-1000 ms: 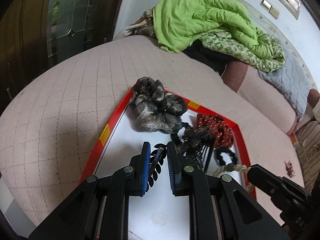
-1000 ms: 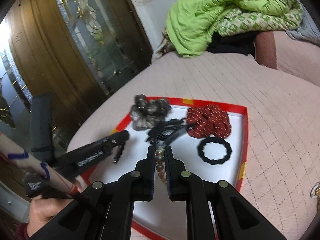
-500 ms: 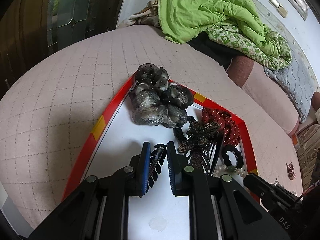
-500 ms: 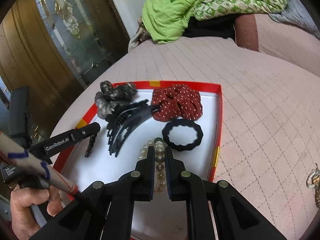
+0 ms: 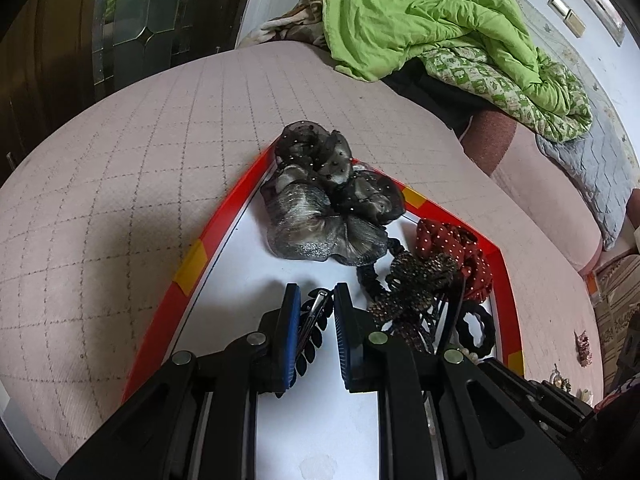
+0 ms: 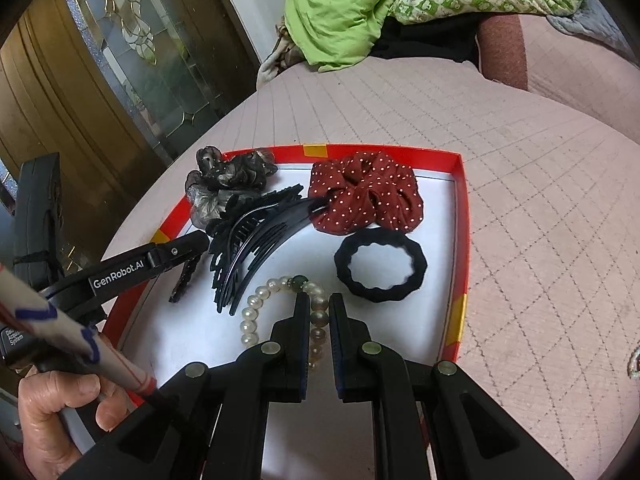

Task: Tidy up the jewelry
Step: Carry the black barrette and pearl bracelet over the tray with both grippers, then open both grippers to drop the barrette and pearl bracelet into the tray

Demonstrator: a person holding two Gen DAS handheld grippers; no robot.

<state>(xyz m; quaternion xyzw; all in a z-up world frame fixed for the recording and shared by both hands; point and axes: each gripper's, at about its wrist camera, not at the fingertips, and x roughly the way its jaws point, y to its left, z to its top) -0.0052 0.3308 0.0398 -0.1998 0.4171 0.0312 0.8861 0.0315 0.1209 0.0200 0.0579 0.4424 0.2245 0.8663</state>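
Observation:
A red-rimmed white tray (image 6: 460, 208) lies on the pink quilted bed. In it lie a grey-black scrunchie (image 5: 320, 208), a red dotted scrunchie (image 6: 368, 192), a black hair tie (image 6: 380, 266), black comb clips (image 6: 256, 236) and a pearl bracelet (image 6: 260, 300). My right gripper (image 6: 319, 308) is shut on the pearl bracelet, low over the tray. My left gripper (image 5: 317, 304) holds a small black hair clip (image 5: 312, 328) between its pads just above the tray floor; the clip also shows in the right wrist view (image 6: 184, 280).
A green quilt (image 5: 420, 20) and a patterned blanket (image 5: 520, 80) are piled at the bed's far end. A glass-panelled wooden door (image 6: 120, 72) stands to the left. Small trinkets (image 5: 582, 344) lie on the bed right of the tray.
My right gripper has lowered the pearl bracelet onto the tray floor, so its loop now lies spread out. My left gripper has moved forward and down with the hair clip.

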